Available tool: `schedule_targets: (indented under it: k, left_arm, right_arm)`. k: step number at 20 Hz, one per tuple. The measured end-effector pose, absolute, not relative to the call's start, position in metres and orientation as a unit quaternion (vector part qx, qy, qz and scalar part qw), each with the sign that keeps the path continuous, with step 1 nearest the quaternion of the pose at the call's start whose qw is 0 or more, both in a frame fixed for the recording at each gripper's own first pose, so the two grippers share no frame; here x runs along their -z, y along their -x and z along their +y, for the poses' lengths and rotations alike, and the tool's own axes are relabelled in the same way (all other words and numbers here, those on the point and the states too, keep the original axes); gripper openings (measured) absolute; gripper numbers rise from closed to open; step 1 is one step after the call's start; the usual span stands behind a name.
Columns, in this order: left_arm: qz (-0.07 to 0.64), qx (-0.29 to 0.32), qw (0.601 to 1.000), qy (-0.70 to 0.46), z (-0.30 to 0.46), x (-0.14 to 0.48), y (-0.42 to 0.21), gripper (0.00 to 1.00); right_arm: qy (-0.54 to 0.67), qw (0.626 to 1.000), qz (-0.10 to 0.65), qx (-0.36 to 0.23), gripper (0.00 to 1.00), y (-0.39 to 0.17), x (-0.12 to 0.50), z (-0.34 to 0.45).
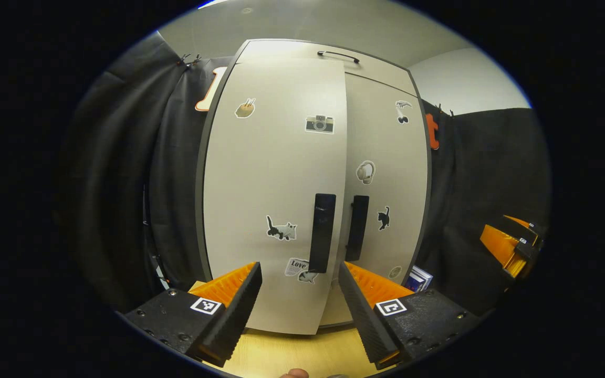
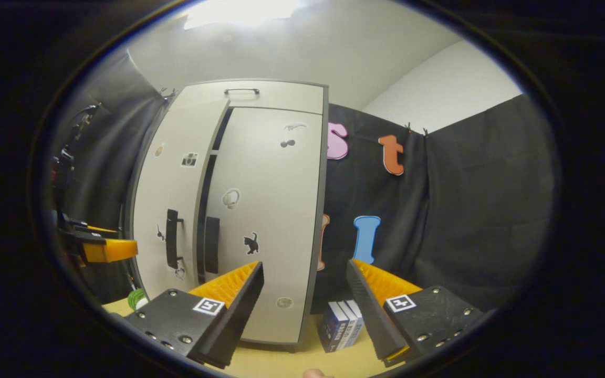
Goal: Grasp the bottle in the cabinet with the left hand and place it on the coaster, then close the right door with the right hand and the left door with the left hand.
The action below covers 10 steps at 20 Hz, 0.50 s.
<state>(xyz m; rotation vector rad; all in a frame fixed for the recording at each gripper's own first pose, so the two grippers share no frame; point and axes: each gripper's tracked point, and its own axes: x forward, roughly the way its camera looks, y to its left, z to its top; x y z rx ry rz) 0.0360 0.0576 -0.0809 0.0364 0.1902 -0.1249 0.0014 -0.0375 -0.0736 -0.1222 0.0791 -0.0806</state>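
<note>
Tongs sit apart and empty on both left gripper [image 1: 298, 299] and right gripper [image 2: 305, 299]; you push left door [image 1: 276, 194], ajar dead ahead of the left one, flush with right door [image 1: 386, 173].

left gripper view close, square on cabinet [image 1: 302, 184] doors, right gripper view farther right, oblique, same cabinet

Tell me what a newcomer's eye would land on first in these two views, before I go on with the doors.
The tall pale cabinet stands ahead, with stickers on both doors, a cat sticker on the left door. The left door stands slightly ajar, overlapping the right door, with the two dark handles side by side at the middle. The left gripper hangs open before them, and the right gripper is open too, near some small boxes on the wooden table.
</note>
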Motion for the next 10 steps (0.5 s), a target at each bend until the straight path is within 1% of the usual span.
schedule_targets:
  k: [1, 3, 4, 10]
  left_arm:
    - [0.095, 0.062, 0.993, -0.019, 0.057, 0.081, -0.036, 0.92]
    - [0.095, 0.062, 0.993, -0.020, 0.055, 0.081, -0.036, 0.92]
    - [0.095, 0.062, 0.993, -0.021, 0.054, 0.081, -0.037, 0.92]
    - [0.093, 0.071, 0.993, -0.021, 0.037, 0.082, -0.033, 0.92]
  right_arm:
    - [0.060, 0.997, 0.040, 0.039, 0.96, -0.002, 0.074, -0.037]
    - [0.056, 0.997, 0.040, 0.037, 0.96, -0.001, 0.073, -0.037]
    - [0.054, 0.997, 0.040, 0.036, 0.93, 0.000, 0.073, -0.038]
    - [0.048, 0.998, 0.042, 0.025, 0.93, 0.002, 0.071, -0.042]
